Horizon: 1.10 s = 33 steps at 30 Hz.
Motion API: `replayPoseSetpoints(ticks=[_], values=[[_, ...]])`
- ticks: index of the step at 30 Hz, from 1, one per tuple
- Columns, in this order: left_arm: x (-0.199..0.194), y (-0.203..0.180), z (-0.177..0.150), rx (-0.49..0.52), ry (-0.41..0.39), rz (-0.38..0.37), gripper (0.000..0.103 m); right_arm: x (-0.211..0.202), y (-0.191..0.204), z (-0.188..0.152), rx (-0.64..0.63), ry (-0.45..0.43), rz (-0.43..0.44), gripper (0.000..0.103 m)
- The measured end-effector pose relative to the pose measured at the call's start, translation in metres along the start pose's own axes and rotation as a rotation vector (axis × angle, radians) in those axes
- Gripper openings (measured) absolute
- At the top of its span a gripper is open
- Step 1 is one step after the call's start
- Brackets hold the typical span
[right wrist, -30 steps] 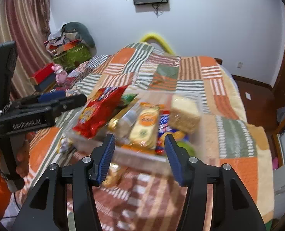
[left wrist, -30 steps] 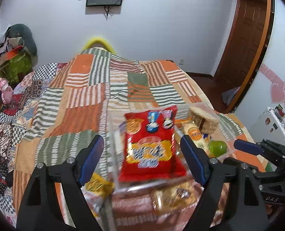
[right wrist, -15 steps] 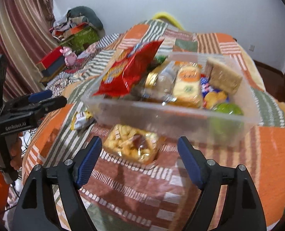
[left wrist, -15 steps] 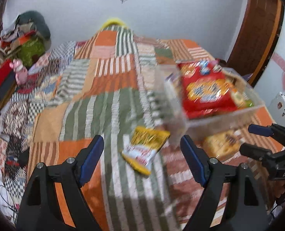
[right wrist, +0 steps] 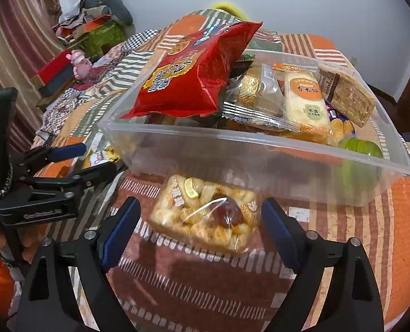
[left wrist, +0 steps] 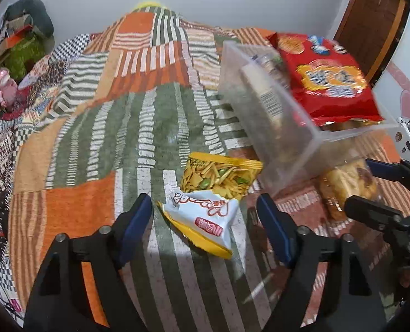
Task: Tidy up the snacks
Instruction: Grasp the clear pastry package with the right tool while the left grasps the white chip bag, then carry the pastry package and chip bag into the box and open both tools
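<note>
A yellow and white snack packet (left wrist: 207, 202) lies on the patchwork bedcover (left wrist: 121, 127) beside a clear plastic bin (left wrist: 260, 127). My left gripper (left wrist: 205, 215) straddles it with jaws closing, and the pads stand clear of the packet. In front of the bin (right wrist: 254, 166) lies a clear pack of puffed snacks (right wrist: 205, 213). My right gripper (right wrist: 202, 213) is around that pack with jaws opening and no contact. A red chip bag (right wrist: 191, 74) sticks out of the bin over several wrapped snacks and a lime (right wrist: 362, 149). The left gripper (right wrist: 97, 157) shows at the left of the right wrist view.
The bedcover (right wrist: 343, 249) spreads on all sides. A pink toy (left wrist: 4, 88), a red box (right wrist: 52, 69) and a pile of clothes (right wrist: 99, 8) sit at the far left. A wooden door (left wrist: 376, 22) stands at the right, behind the bin.
Both grippers came down toward the bedcover. The left one swung from the red bag to the yellow packet and narrowed. The right one widened around the puffed snack pack.
</note>
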<state>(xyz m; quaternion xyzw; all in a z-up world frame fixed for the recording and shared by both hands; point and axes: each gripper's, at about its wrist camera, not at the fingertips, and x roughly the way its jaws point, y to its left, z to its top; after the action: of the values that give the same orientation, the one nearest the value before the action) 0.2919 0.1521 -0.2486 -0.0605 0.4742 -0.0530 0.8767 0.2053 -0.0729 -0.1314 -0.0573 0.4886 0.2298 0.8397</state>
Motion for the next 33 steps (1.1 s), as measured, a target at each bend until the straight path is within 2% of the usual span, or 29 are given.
replayPoseSetpoints(ticks=[6,8,15,24,33], values=[[0.007,0.000,-0.004,0.010,-0.004,-0.022,0.052,0.003,-0.002,-0.003,0.019,0.011,-0.019,0.087],[0.003,-0.001,-0.007,0.014,-0.010,-0.032,0.051,0.002,-0.004,-0.005,0.024,0.012,-0.012,0.086],[-0.017,-0.005,-0.017,0.010,-0.036,0.003,0.050,-0.008,-0.006,-0.008,0.010,0.005,0.038,0.076],[-0.059,-0.017,-0.028,-0.010,-0.082,0.021,0.050,-0.028,-0.018,-0.019,0.029,-0.014,0.067,0.075],[-0.101,-0.049,-0.018,0.022,-0.153,0.005,0.050,-0.071,-0.034,-0.018,0.054,-0.111,0.065,0.075]])
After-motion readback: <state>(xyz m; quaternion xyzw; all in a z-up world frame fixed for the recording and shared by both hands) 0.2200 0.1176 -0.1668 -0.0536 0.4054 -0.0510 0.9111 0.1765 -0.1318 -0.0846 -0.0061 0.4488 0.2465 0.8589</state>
